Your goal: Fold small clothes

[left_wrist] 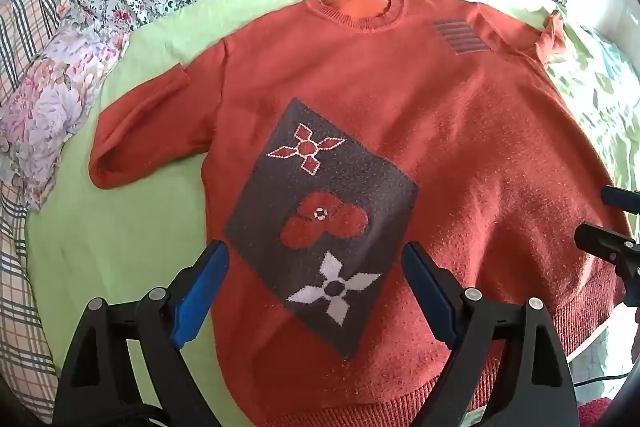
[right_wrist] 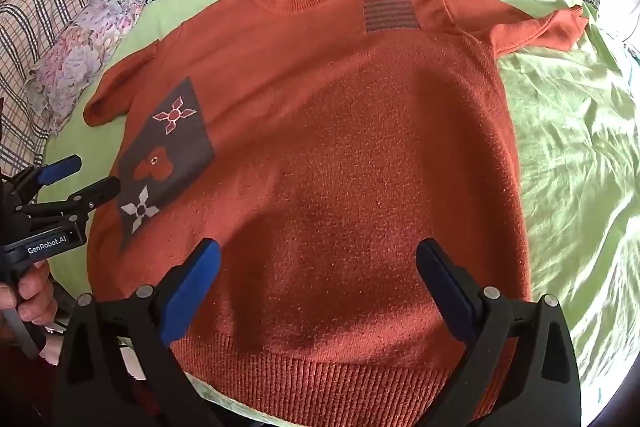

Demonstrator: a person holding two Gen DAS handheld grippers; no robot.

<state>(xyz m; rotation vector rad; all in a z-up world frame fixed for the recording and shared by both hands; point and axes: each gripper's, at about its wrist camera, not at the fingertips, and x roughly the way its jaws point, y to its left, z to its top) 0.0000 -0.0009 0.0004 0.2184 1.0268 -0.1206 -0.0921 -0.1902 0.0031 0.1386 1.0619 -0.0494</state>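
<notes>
1. The bed (left_wrist: pixel 120 267), under a green sheet, carries an orange sweater (right_wrist: pixel 340 147) spread flat, front up, its long axis running from the ribbed hem nearest both grippers away to the collar
2. The left gripper (left_wrist: pixel 316 287) hovers over the hem's left side, jaws apart, holding nothing
3. The right gripper (right_wrist: pixel 318 279) hovers over the hem's middle, jaws apart too
4. The left gripper's body reads "GenRobot.AI"
</notes>
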